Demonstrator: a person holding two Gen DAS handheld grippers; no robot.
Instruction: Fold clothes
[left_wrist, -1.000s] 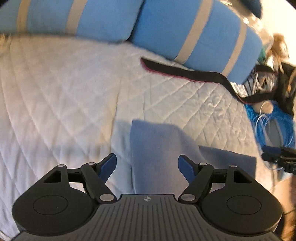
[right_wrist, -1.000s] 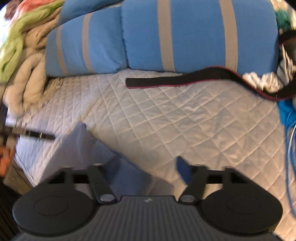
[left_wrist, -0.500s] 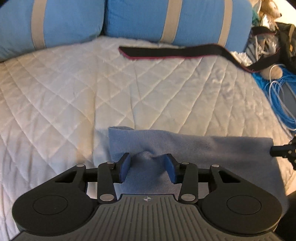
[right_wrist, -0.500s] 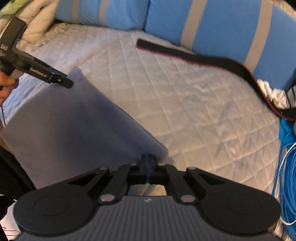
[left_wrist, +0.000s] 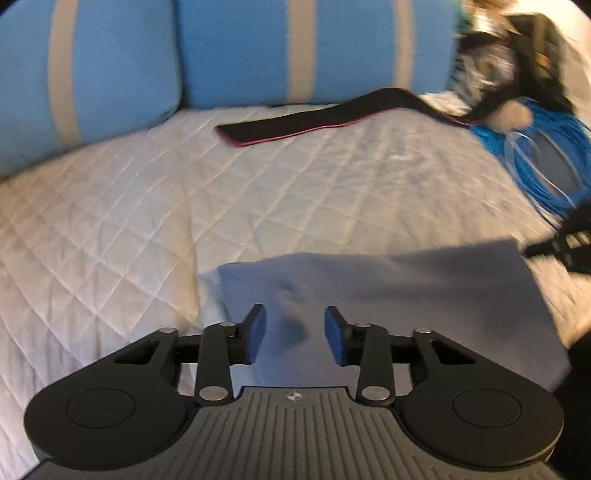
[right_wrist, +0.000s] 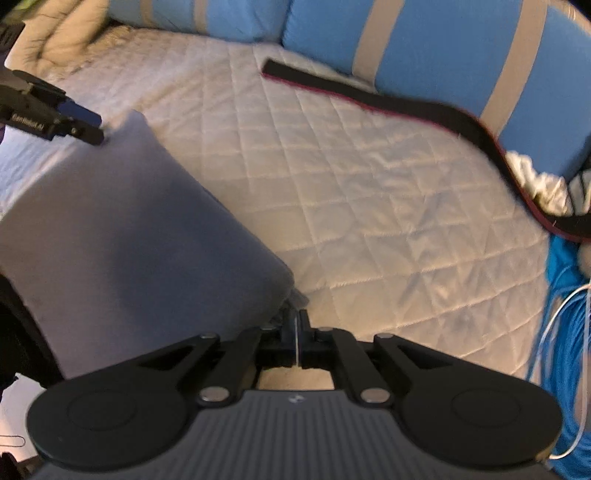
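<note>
Starting a fold: pinching a corner of the cloth on the bed with the right gripper, clamped tight. Closing the left gripper around another edge, pads not yet pressing. Next, probably needing a firm pinch there before lifting both.

Right claw clamped shut; left claw closing, pads apart.

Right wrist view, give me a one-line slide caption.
Right gripper pinches the corner of a grey-blue cloth on a white quilted bed.
</note>
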